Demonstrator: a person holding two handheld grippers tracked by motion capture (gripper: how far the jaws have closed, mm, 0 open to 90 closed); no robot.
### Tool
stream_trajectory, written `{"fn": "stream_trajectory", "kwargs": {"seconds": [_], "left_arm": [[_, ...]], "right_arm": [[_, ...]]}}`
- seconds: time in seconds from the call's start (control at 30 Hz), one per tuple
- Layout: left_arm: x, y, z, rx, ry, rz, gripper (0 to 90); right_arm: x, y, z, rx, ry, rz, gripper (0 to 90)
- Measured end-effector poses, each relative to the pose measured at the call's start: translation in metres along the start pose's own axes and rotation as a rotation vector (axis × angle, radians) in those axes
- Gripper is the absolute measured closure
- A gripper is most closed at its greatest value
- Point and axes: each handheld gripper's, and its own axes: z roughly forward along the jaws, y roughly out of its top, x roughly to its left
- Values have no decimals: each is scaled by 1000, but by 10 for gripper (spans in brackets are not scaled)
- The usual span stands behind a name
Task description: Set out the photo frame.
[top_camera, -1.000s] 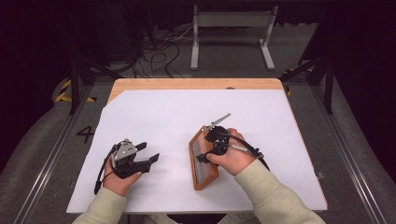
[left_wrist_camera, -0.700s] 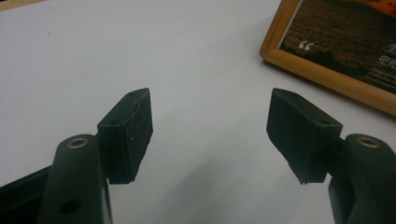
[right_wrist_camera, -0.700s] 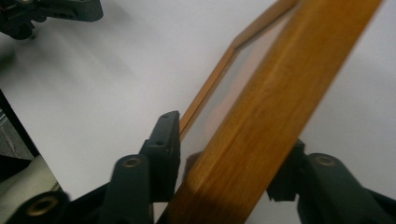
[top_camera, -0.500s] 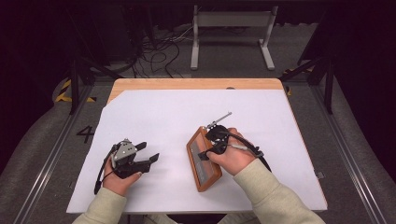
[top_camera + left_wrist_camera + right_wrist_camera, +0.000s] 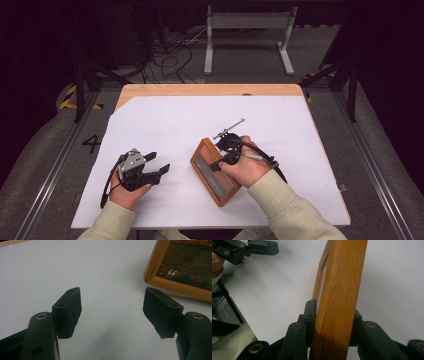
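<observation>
Wooden picture frame [image 5: 216, 171] lies on the white table cover [image 5: 165, 120], toward the right of centre, its near long edge now between the right gripper [image 5: 332, 322]'s 2 jaws, which have just been closing and press on both faces of the wood. To lift it cleanly, I'd keep the clamp square on that rail and raise it slowly so the far edge doesn't drag. The right hand [image 5: 247, 167] reaches over the frame, wrist turned inward. The left gripper [image 5: 159, 165] rests low beside it, jaws spread and empty.
</observation>
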Motion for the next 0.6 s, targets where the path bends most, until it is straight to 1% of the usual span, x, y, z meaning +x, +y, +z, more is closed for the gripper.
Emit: {"fn": "stream_trajectory", "kwargs": {"seconds": [0.17,0.23,0.27,0.3,0.4,0.47,0.5,0.6], "left_arm": [[0,0,0,0,0,0,317],[0,0,0,0,-1,0,317],[0,0,0,0,0,-1,317],[1,0,0,-3,2,4,318],[1,-1,-1,1,2,-2,318],[1,-1,-2,-2,3,-8,318],[1,-1,-2,-2,5,-1,318],[1,-3,-4,0,5,-13,318]], "right_arm": [[5,3,-9,16,-44,-84,712],[5,5,-15,18,-46,-104,712],[5,5,-15,18,-46,-104,712],[5,6,-19,16,-44,-121,712],[5,9,-28,15,-42,-164,712],[4,13,-36,19,-35,-222,712],[4,15,-39,21,-30,-248,712],[4,22,-47,43,-21,-341,713]]}}
